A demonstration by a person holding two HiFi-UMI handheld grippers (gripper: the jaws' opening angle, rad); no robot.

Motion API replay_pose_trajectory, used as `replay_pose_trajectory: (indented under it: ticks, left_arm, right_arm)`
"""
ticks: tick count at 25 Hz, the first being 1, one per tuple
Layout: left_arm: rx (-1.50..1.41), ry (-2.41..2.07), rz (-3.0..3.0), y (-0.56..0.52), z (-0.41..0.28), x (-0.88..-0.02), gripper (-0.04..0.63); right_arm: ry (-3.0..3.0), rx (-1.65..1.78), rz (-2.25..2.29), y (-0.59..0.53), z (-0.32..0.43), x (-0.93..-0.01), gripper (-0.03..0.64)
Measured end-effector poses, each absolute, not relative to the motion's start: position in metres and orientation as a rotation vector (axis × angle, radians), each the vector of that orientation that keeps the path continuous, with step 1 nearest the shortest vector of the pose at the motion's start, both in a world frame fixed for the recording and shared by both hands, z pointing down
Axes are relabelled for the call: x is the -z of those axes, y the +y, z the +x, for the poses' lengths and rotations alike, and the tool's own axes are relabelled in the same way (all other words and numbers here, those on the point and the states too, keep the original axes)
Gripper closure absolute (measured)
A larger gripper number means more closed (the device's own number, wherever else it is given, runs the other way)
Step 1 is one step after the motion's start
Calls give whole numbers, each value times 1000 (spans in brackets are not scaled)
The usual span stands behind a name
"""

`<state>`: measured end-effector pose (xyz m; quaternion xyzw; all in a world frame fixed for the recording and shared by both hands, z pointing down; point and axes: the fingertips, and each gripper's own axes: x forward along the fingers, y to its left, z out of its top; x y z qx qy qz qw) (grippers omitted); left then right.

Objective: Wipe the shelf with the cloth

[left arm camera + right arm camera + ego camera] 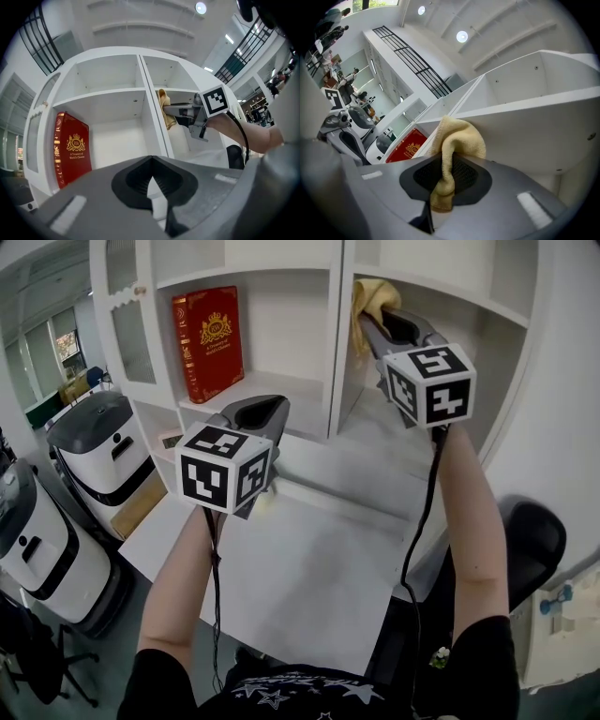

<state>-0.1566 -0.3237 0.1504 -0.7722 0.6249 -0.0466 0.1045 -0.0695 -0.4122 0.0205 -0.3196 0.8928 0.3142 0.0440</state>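
Right gripper view shows the cloth (459, 136) pinched in the right gripper's (444, 161) closed jaws, raised near an upper board in the shelf's (336, 352) right compartment. A red book (208, 341) stands in the left compartment. The left gripper (152, 161), jaws together and empty, hovers above the worktop (309, 577).

Left hand-held gripper (275, 405) closed, right (370, 324) (raised) clamped

White desk (309, 587), round ceiling lights (462, 36), black railings (412, 65)
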Motion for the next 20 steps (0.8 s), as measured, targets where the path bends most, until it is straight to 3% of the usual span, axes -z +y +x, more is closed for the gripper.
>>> replay_pose_trajectory:
  ticks: [12, 20]
  left_arm:
    - [156, 1786, -2333, -360, -161, -155, 595]
    - [138, 1776, -2345, -383, -165, -154, 595]
  right_arm:
    - [2720, -1003, -1190, -463, -75, -20, 541]
    - [2782, -854, -1222, -515, -73, -22, 541]
